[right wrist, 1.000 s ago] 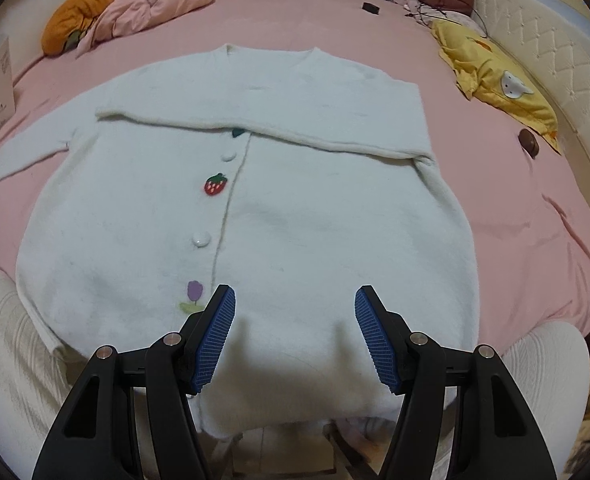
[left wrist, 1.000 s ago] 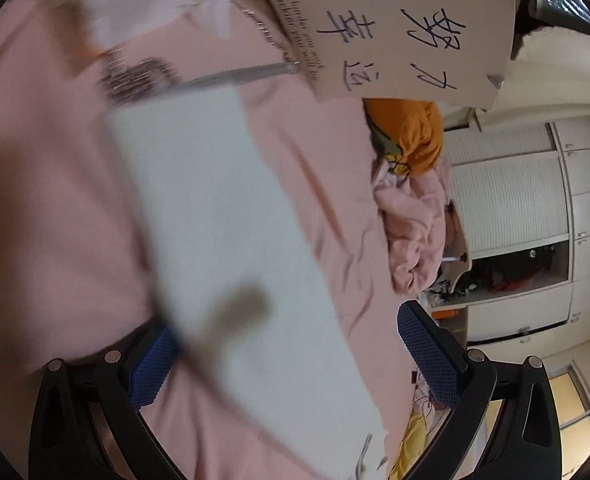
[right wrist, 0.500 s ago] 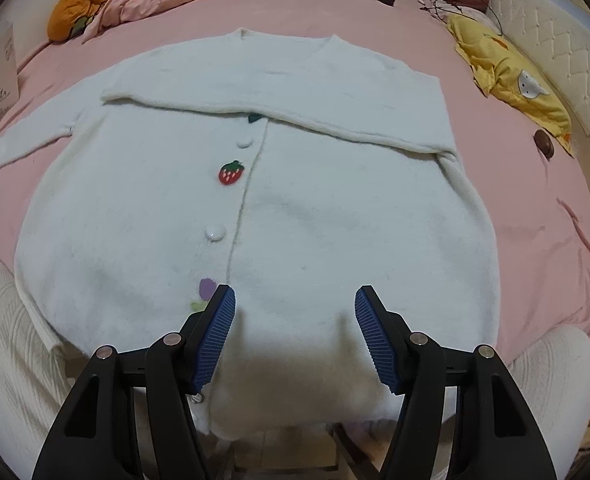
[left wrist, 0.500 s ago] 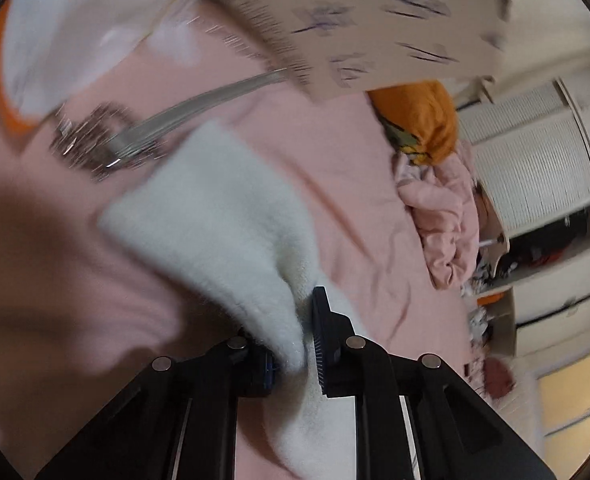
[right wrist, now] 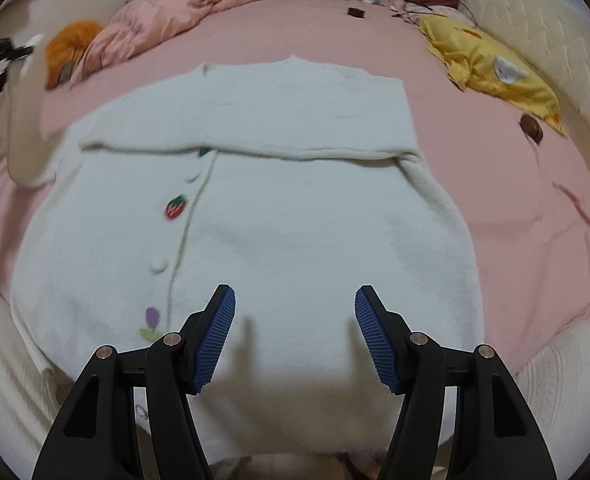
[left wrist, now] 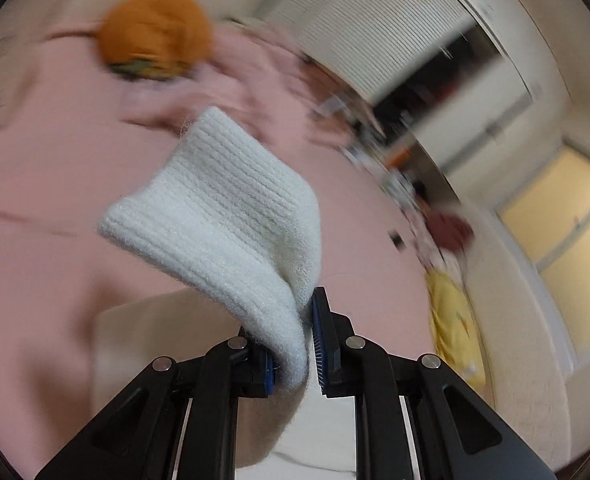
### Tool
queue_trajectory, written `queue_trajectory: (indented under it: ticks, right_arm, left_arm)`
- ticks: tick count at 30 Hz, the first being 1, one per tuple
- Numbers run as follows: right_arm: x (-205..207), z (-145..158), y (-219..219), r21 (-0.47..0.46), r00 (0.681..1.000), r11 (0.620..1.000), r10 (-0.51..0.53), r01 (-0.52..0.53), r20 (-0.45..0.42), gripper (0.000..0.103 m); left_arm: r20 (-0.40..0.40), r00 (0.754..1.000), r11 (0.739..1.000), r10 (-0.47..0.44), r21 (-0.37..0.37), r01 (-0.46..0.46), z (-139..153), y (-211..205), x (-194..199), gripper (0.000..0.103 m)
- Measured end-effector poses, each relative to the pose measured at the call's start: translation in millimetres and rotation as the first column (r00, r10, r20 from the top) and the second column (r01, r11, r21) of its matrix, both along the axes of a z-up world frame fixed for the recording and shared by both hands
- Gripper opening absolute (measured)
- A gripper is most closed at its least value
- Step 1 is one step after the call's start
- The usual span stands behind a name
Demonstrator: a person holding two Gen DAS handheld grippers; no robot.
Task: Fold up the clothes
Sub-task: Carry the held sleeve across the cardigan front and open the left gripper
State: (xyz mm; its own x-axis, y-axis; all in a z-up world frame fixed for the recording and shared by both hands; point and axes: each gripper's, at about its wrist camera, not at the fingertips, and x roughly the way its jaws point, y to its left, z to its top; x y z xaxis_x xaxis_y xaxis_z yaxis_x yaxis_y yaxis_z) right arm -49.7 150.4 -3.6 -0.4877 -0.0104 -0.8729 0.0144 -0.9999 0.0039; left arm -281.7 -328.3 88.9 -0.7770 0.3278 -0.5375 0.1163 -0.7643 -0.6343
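Observation:
A white knitted cardigan [right wrist: 295, 216] lies flat on the pink bed, with round buttons and a red strawberry patch [right wrist: 176, 207] down its front. One sleeve is folded across its chest. My left gripper [left wrist: 295, 344] is shut on the ribbed cuff [left wrist: 223, 216] of the other sleeve, held up above the bed. In the right wrist view that raised sleeve [right wrist: 25, 120] is a blurred band at the far left. My right gripper [right wrist: 295, 340] hangs open over the cardigan's lower part, with nothing between its fingers.
An orange cushion [right wrist: 69, 50] and a crumpled pink quilt [right wrist: 183, 4] lie at the far left of the bed. A yellow pillow [right wrist: 491, 64] sits at the right by the padded headboard [right wrist: 535, 32]. A person's knees in white trousers [right wrist: 567, 380] flank the near edge.
My left gripper closed on the sleeve cuff and swung it up off the bed, rolling as it went. The right gripper drifted slightly and stayed open.

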Motion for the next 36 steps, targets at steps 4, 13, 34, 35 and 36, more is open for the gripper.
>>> queue_trajectory:
  ticks: [4,13,34,35,36]
  right_arm:
    - [-4,-1,24,-0.067,0.999,0.997,-0.027,0.025,-0.024,0.063]
    - [-10,0,64,-0.249,0.995,0.965,-0.095,0.082,-0.04,0.063]
    - [-13,-6,87,-0.375,0.983,0.912,-0.181,0.166,-0.006,0.063]
    - [-12,-4,90,-0.38,0.981,0.909,-0.192,0.171,-0.016,0.063]
    - [-12,-2,93,-0.388,0.979,0.904,-0.205,0.179,-0.026,0.063]
  left_arm:
    - [0.033,0.987,0.985,-0.156,-0.069,0.158,6,95,-42,0.015]
    - [0.127,0.894,0.887,-0.43,-0.128,0.444,-34,281,-71,0.015]
    - [0.379,0.694,0.552,-0.612,-0.424,0.718,-125,445,6,0.052]
    - [0.341,0.697,0.618,-0.631,-0.323,0.717,-114,431,7,0.055]
    - [0.304,0.707,0.67,-0.639,-0.232,0.705,-104,417,9,0.063]
